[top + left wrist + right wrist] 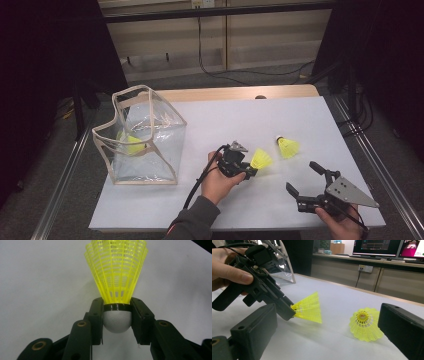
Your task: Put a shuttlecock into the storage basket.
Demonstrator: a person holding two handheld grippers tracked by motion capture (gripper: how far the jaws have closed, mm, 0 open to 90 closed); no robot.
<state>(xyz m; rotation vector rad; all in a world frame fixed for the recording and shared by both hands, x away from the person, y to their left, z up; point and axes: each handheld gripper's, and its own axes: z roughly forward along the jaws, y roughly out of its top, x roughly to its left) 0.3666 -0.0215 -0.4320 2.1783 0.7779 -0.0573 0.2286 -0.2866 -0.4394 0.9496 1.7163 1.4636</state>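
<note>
High view: one yellow shuttlecock (131, 143) already in clear bag (165, 120) at left, second shuttlecock (261, 159) clamped by left tool (248, 171) mid-frame, third shuttlecock (288, 147) lying on tabletop (240, 120), right tool (304, 179) gaping wide.

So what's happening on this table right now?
A person is working with a handheld claw in each hand. The left claw is shut on the white cork base of a yellow shuttlecock, held just above the white table. A second shuttlecock lies loose on the table, and a third one already sits inside the clear bag at the left. The right claw waits open and empty near the front edge.
</note>
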